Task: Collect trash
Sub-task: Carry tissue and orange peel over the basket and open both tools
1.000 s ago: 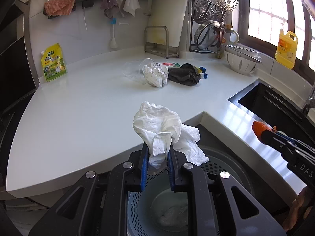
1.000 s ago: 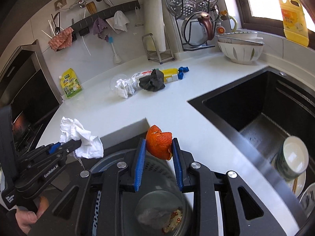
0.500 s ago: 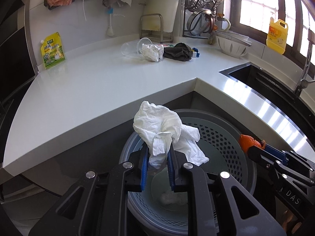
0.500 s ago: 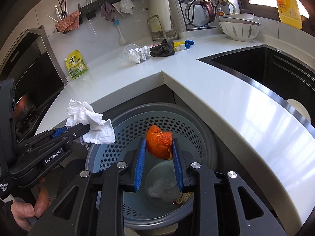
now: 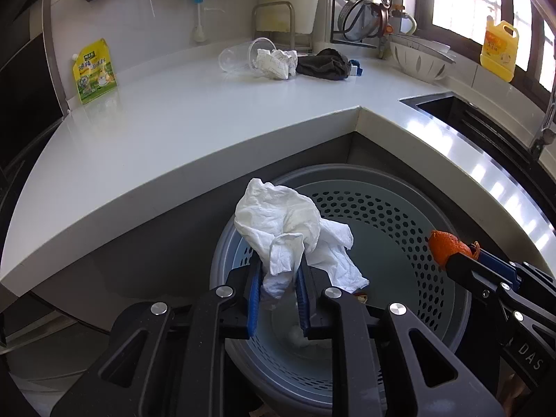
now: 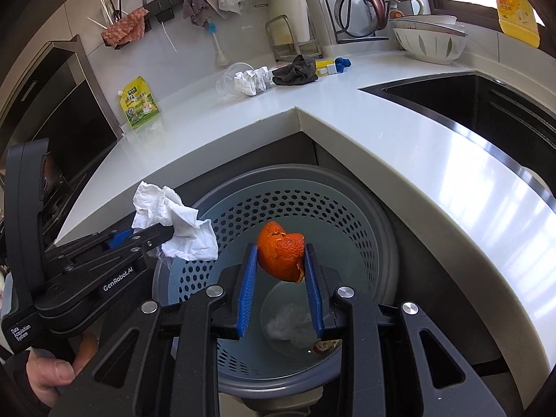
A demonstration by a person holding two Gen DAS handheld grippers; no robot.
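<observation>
A crumpled white paper towel (image 5: 288, 232) is pinched in the left gripper (image 5: 278, 288) over the perforated grey-blue bin (image 5: 399, 215); the right gripper (image 6: 280, 271) clamps a curled orange peel (image 6: 281, 255) beside it; the white L-shaped countertop (image 5: 156, 128) wraps the far side; only the right view shows white wadding (image 6: 290, 325) at the bin's bottom clearly.

Daylight pours in from the window (image 5: 462, 3) at the upper right, which is blown out to near white, and it lays streaky glare along the right-hand run of the white countertop (image 5: 493, 187) beside the sink. The space beneath the countertop's inner corner sits in soft shadow, and the left edge of both views falls off to near black. Both fisheye views are sharp at the centre but bend the countertop edges (image 6: 399, 160) into curves, with dark vignetting in the corners.
</observation>
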